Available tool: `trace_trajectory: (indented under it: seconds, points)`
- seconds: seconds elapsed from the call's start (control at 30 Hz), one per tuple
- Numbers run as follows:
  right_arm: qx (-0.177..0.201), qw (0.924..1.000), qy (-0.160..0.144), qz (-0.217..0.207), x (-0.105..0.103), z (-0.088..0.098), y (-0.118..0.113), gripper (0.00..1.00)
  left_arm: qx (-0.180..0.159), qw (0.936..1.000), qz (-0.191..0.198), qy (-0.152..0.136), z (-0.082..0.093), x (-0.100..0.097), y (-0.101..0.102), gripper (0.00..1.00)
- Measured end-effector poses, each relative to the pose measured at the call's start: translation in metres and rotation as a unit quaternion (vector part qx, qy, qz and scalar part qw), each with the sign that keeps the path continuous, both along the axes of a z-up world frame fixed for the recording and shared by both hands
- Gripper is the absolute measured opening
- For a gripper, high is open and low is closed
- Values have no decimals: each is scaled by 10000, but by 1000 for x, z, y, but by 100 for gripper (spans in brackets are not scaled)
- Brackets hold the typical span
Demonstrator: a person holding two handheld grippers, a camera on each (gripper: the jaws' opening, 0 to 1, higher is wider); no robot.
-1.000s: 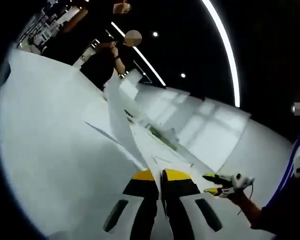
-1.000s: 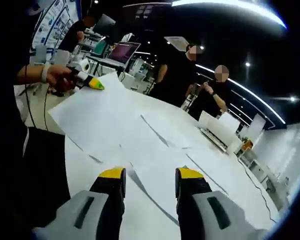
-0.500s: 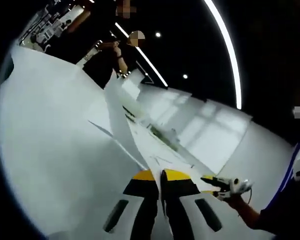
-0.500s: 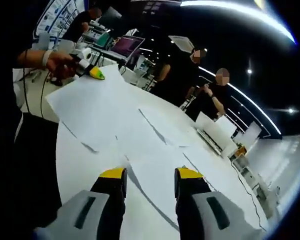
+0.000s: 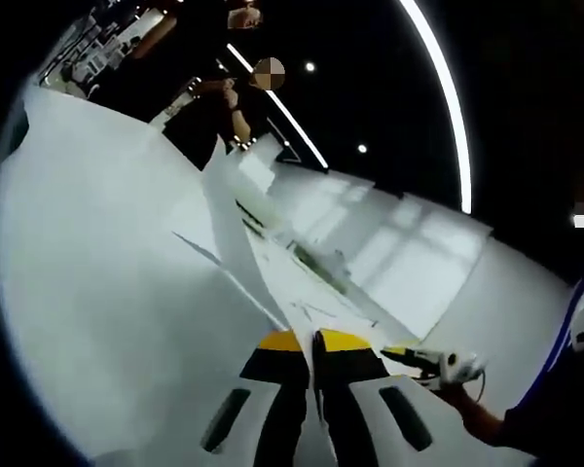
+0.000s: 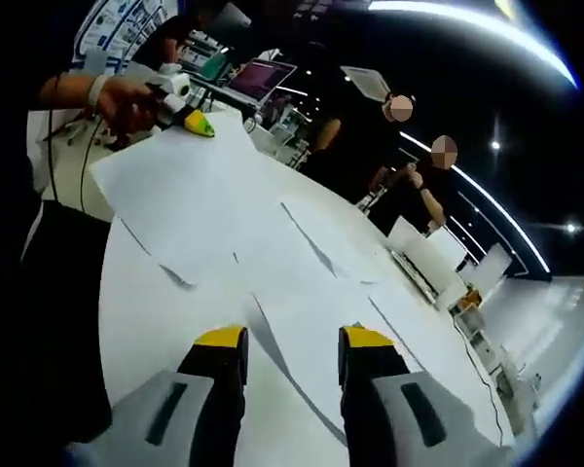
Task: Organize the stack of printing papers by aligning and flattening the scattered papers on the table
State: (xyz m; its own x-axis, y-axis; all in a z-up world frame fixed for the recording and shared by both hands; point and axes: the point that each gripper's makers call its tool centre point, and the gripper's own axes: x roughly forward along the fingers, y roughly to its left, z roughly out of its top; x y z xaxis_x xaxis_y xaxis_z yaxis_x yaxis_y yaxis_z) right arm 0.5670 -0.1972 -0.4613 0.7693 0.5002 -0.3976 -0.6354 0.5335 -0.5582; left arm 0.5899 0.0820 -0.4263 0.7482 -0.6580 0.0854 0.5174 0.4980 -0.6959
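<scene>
Papers (image 6: 273, 263) lie scattered on the white table (image 6: 146, 331), overlapping at odd angles with edges askew, so I judge the aligning barely begun. My left gripper (image 5: 314, 341) is clenched on the near edge of a lifted sheet (image 5: 236, 243), raised off the table. My right gripper (image 6: 280, 341) hovers released above the table, holding nothing. Squaring and flattening the stack remain

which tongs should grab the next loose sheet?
Right. The right tongs are open above loose papers on the table; the left tongs are shut on a lifted sheet.
</scene>
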Motion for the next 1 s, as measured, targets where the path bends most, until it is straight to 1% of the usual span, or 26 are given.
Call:
trace_trajectory:
  seconds: [0.27,0.33,0.47,0.63,0.77,1.0]
  points:
    - [86,9999,70,-30,6,-7,2,31,1,10000,-11,39,-2,1,-1,7]
    - [42,10000,74,-22,8,-9,3,31,5,10000,-15,38,-2,1,-2,7]
    - [101,9999,78,-9,11,-11,5,28,-2,10000,-21,44,-3,2,-3,7]
    - [218,9997,60,-52,19,-10,6,28,-11,10000,-14,52,-3,2,-3,7]
    - [233,9997,57,-46,19,-9,10,28,-17,10000,-6,53,-3,3,-2,7]
    - [130,9999,-64,-92,23,-6,14,28,-40,10000,-3,60,-3,3,-1,7]
